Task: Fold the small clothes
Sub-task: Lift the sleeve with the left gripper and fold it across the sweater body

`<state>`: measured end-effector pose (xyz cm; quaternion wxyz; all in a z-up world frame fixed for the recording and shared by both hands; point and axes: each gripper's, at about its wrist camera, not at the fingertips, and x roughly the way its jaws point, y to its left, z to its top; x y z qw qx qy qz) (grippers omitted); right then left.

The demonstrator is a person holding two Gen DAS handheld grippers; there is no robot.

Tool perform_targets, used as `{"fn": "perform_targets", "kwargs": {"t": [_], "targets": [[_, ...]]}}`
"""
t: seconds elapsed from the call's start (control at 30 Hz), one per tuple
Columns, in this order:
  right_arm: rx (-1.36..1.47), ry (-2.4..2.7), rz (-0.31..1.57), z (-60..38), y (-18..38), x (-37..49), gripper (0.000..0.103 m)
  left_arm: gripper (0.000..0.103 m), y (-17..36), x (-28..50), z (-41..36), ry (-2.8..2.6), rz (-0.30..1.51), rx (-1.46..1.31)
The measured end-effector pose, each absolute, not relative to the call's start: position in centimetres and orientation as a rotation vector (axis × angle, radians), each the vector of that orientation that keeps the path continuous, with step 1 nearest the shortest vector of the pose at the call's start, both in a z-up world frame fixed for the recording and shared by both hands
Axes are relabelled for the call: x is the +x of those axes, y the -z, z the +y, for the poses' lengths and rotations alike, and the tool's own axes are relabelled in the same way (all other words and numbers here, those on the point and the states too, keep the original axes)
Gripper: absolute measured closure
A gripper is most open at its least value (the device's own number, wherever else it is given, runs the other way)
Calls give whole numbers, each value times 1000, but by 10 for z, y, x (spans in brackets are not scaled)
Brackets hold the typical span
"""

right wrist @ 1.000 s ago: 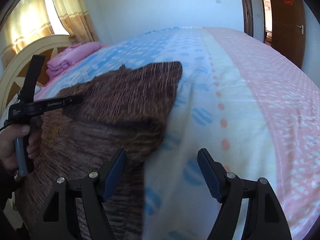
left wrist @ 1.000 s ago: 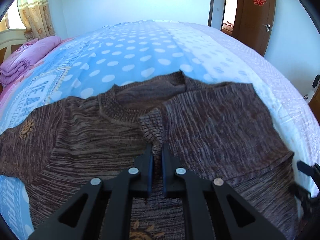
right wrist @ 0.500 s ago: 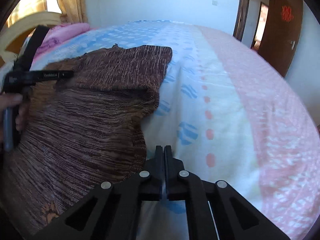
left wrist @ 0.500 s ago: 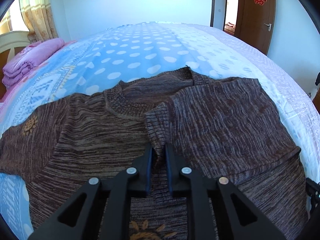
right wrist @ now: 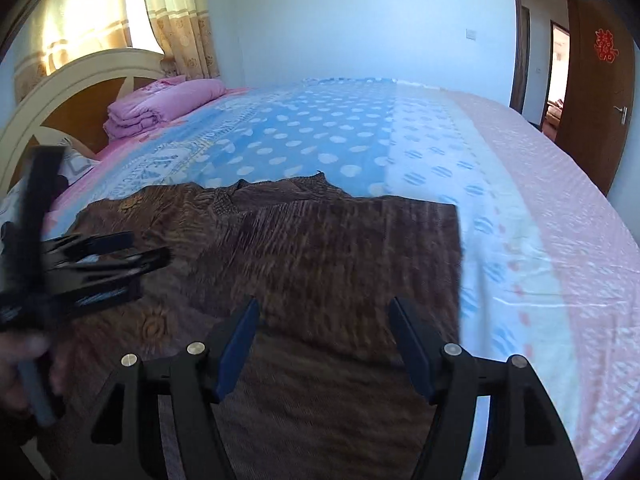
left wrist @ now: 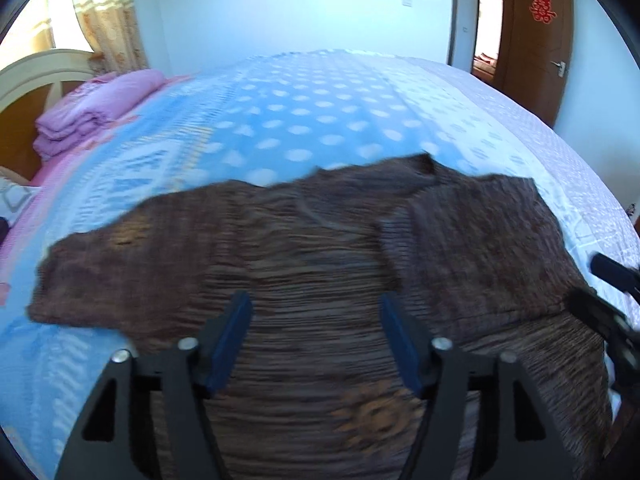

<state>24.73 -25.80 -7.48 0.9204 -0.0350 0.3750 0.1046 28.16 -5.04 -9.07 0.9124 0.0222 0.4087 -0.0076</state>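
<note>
A small brown knitted sweater [left wrist: 328, 264] lies on the bed, collar away from me. Its right sleeve is folded across the chest; its left sleeve stretches out to the left [left wrist: 120, 272]. My left gripper [left wrist: 314, 308] is open and empty above the sweater's body. The sweater also shows in the right wrist view [right wrist: 320, 248], with the folded side ending in a straight edge at the right. My right gripper [right wrist: 324, 312] is open and empty over that folded part. The left gripper [right wrist: 100, 268] shows there from the side, at the left.
The bed has a blue polka-dot and pink sheet [left wrist: 320, 120]. A folded pink quilt [left wrist: 96, 108] lies by the headboard [right wrist: 72, 92] at the far left. A brown door [right wrist: 600, 92] stands at the right. The right gripper shows at the right edge of the left wrist view [left wrist: 612, 292].
Both grippers were shut half a second ago and are now open. The left one let go of the folded sleeve, which now lies on the chest. Both have pulled back a little.
</note>
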Motion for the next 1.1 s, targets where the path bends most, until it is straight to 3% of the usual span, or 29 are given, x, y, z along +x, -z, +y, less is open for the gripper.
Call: {"fn": "perform_targets", "kwargs": {"t": [0.17, 0.3, 0.47, 0.6, 0.63, 1.1], "targets": [[-127, -260, 870, -213, 109, 279, 47, 25, 88, 274, 5, -81, 847, 57], [-188, -322, 901, -192, 120, 271, 47, 23, 97, 272, 67, -181, 867, 53], [-239, -316, 768, -175, 102, 259, 47, 22, 112, 277, 153, -373, 876, -13], [-222, -416, 914, -152, 128, 271, 43, 21, 123, 281, 212, -479, 884, -112], [-285, -395, 871, -144, 130, 264, 44, 21, 126, 281, 222, -500, 888, -132], [-356, -405, 817, -131, 131, 242, 44, 21, 145, 296, 262, -524, 892, -304]]}}
